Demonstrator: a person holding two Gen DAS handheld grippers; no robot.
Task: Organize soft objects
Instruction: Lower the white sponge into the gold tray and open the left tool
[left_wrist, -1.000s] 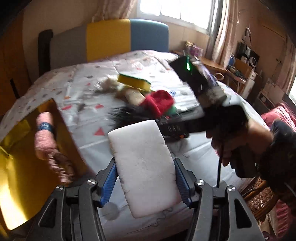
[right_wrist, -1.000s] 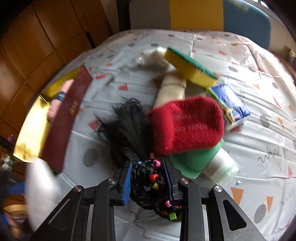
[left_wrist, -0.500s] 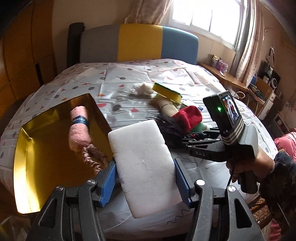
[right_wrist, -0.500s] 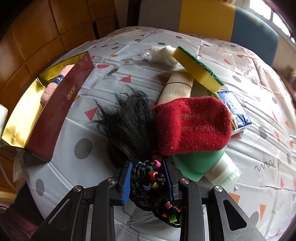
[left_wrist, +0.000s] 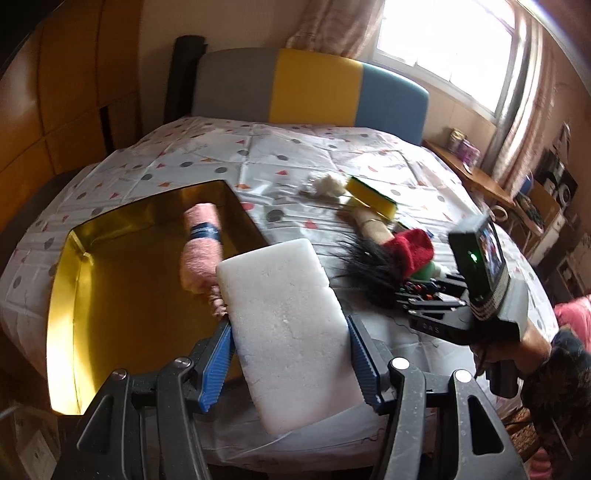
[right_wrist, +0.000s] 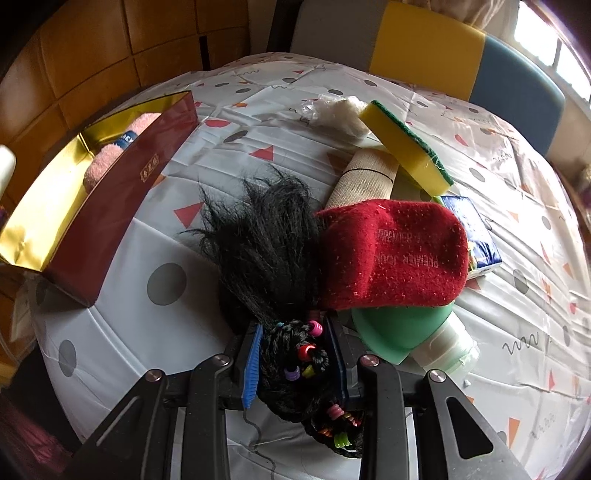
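Observation:
A white foam block (left_wrist: 284, 317) sits between the blue pads of my left gripper (left_wrist: 288, 326), which is shut on its sides. The block hangs over the near right edge of a gold-lined box (left_wrist: 74, 280) with maroon outer walls (right_wrist: 110, 218). Inside the box lies a rolled pink towel (left_wrist: 201, 247) with a blue band. My right gripper (right_wrist: 295, 332) is shut on a black braided hairpiece (right_wrist: 291, 362) with coloured beads, whose loose black hair (right_wrist: 262, 236) fans out on the bed. In the left wrist view, a person's hand holds the right gripper (left_wrist: 436, 306).
Beside the hair lie a red sock (right_wrist: 391, 254), a green-capped bottle (right_wrist: 402, 332), a beige roll (right_wrist: 362, 181), a yellow-green sponge (right_wrist: 406, 144), a white fluffy wad (right_wrist: 340, 110) and a blue packet (right_wrist: 476, 232). The bed has a patterned sheet (right_wrist: 236, 122) and a padded headboard (left_wrist: 310, 88).
The left wrist view has swung left, bringing the whole gold box into view, with the white block now over its near right edge. The right gripper stays on the hairpiece, rolled slightly.

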